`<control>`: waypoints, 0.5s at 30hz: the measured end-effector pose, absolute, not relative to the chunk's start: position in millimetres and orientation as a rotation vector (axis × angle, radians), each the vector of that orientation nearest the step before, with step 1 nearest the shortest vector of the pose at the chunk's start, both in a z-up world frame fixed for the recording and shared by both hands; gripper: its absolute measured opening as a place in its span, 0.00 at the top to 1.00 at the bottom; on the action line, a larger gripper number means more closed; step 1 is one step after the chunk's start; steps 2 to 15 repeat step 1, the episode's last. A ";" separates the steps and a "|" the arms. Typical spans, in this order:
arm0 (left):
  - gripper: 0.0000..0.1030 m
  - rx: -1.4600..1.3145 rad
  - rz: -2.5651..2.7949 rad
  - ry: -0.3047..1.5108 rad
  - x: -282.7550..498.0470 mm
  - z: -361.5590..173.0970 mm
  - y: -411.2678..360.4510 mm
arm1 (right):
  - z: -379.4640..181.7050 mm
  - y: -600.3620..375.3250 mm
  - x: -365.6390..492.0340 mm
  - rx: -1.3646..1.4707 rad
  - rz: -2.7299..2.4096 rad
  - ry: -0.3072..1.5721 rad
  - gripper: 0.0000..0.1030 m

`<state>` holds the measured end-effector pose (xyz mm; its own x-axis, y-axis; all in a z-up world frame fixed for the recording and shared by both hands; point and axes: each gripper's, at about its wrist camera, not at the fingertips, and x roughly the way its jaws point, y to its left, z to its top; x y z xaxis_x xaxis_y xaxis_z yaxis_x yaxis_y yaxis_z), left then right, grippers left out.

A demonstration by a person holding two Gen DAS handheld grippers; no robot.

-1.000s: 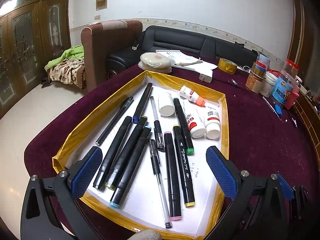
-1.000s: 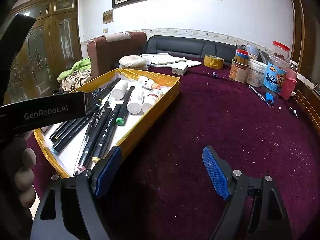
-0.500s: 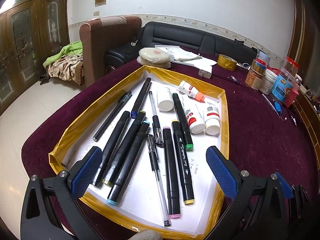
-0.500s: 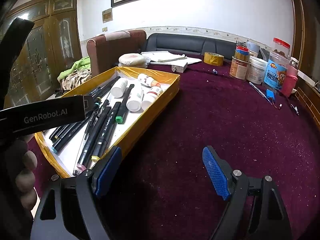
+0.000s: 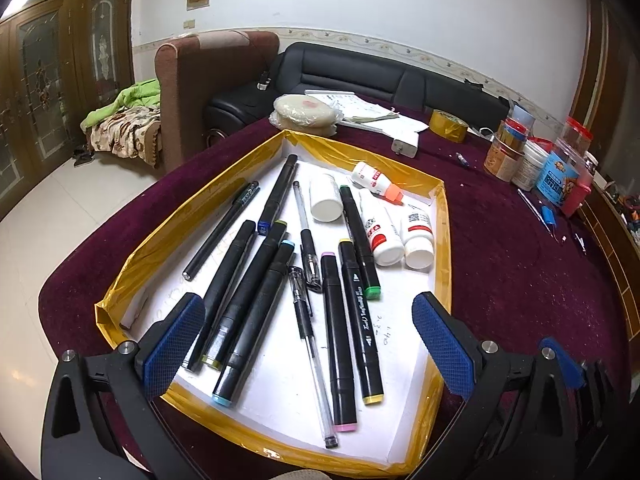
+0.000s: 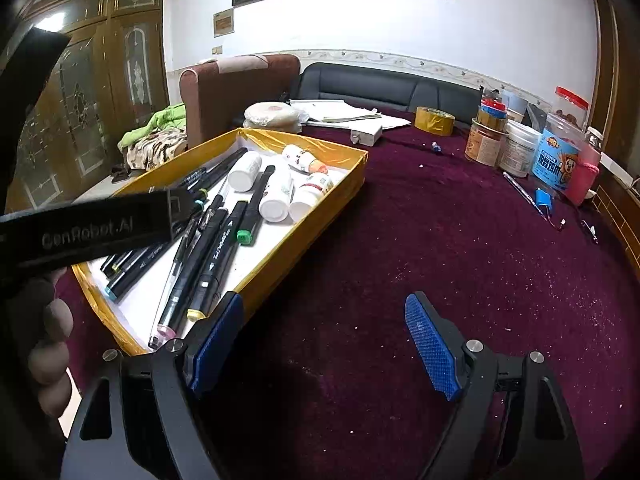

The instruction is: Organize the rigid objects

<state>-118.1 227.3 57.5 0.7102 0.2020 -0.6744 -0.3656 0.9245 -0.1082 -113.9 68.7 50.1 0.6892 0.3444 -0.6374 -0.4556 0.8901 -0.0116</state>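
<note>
A yellow-rimmed tray (image 5: pixel 443 240) with a white floor sits on the maroon table. It holds several black markers (image 5: pixel 256 312), gel pens (image 5: pixel 312 344) and three white bottles (image 5: pixel 418 236), plus a glue bottle with an orange cap (image 5: pixel 378 183). My left gripper (image 5: pixel 308 340) is open and empty, hovering over the tray's near end. My right gripper (image 6: pixel 324 340) is open and empty above bare tablecloth, right of the tray (image 6: pixel 312 224). The left gripper's body (image 6: pixel 92 228) blocks part of the tray in the right wrist view.
At the table's far right stand jars and tubs (image 6: pixel 520 152), a pink bottle (image 6: pixel 584 176) and loose pens (image 6: pixel 520 192). A tape roll (image 6: pixel 434 120), a white charger (image 6: pixel 366 136), papers and a bagged round item (image 6: pixel 272 114) lie behind the tray. A sofa stands beyond.
My left gripper has pulled back and risen slightly, so more of the tray shows. My right gripper has shifted a little closer to the tray. Both stay open and empty.
</note>
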 end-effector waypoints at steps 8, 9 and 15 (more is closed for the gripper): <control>0.00 -0.232 0.320 0.716 -117.5 58.2 224.8 | 51.8 66.7 -112.9 -0.169 0.446 0.676 0.23; 0.00 -0.232 0.320 0.716 -117.5 58.2 224.8 | 51.8 66.7 -112.9 -0.169 0.446 0.676 0.23; 0.00 -0.232 0.320 0.716 -117.5 58.2 224.8 | 51.8 66.7 -112.9 -0.169 0.446 0.676 0.23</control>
